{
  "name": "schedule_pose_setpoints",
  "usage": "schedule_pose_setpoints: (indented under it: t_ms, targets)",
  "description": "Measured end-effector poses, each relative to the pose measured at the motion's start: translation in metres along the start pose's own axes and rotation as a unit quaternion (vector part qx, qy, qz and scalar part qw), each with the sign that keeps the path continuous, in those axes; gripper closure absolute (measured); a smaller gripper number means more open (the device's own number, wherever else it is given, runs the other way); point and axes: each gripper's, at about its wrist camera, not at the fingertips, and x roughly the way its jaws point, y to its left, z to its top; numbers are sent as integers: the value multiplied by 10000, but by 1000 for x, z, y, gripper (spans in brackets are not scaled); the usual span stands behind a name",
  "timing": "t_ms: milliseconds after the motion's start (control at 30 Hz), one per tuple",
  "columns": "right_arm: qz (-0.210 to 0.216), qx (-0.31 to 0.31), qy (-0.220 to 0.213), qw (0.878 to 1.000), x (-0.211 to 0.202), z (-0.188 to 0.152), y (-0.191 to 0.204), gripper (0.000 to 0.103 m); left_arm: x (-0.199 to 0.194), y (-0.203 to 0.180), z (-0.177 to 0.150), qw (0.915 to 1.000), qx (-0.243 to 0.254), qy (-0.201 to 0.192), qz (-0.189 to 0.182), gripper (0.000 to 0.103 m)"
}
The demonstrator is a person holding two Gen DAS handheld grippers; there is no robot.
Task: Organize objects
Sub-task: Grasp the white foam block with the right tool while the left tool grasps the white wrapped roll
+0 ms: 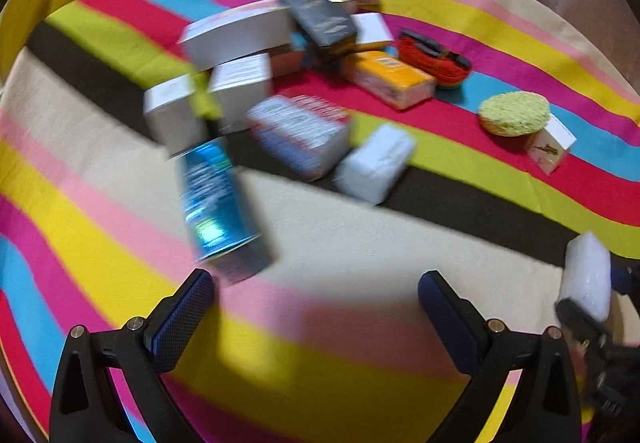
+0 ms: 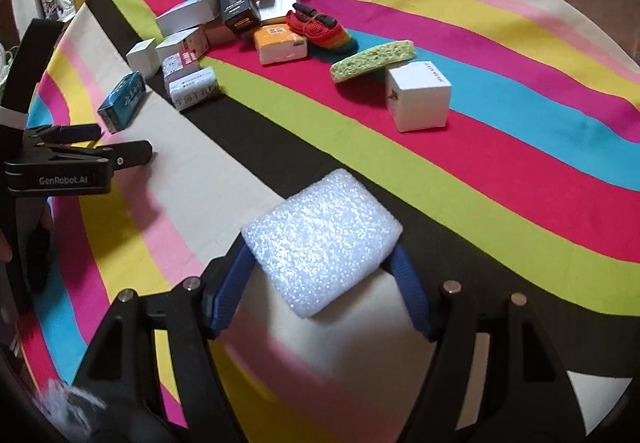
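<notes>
Left wrist view: the left gripper stands wide open at the bottom of the frame with nothing between its blue pads, above the striped cloth on the counter. A blue box, blurred, lies just beyond the left pad. Further up, a cluster of white boxes, a black box and an orange pack crowds the upper middle. A yellow-green sponge leans on a small white box at right. At the lower right edge the right gripper holds a white foam block.

Right wrist view: the right gripper is half closed, its pads pressing both sides of the white foam block at lower centre, over the beige and black stripes. The left gripper shows at the left edge, near the blue box. The sponge rests tilted on the small white box at upper right.
</notes>
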Motion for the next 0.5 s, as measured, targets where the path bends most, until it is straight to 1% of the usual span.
schedule_pose_setpoints:
  t_ms: [33, 100, 133, 200, 233, 267, 300, 333, 367, 433, 500]
  targets:
    - [17, 13, -1, 10000, -9, -6, -6, 31, 4, -8, 6, 10000, 61, 7, -43, 0]
    - [22, 21, -4, 10000, -13, -7, -9, 31, 13, -23, 18, 9998, 154, 16, -98, 0]
    - [27, 27, -3, 10000, -13, -7, -9, 31, 18, -31, 26, 9997, 221, -8, -139, 3]
    - [25, 29, -2, 10000, -13, -7, -9, 31, 27, -45, 40, 9991, 339, -101, -235, 12]
    - [30, 35, -1, 10000, -13, -7, -9, 31, 29, -49, 45, 9987, 393, -143, -284, 21]
    - [32, 35, -3, 10000, -14, -7, -9, 31, 31, -53, 49, 9981, 474, -198, -339, 34]
    - [34, 38, -6, 10000, -14, -8, -10, 30, 32, -55, 52, 9975, 539, -237, -395, 42]
    - [36, 40, -6, 10000, -14, -8, -9, 30, 30, -56, 52, 9972, 563, -245, -424, 64]
    - [41, 44, -7, 10000, -15, -8, -9, 30, 28, -55, 50, 9969, 576, -244, -472, 74]
    - [49, 52, -4, 10000, -14, -7, -9, 30, 18, -47, 36, 9960, 498, -293, -686, 74]
    - [42, 54, -10, 10000, -14, -8, -9, 30, 7, -37, 17, 9950, 510, -404, -755, 74]
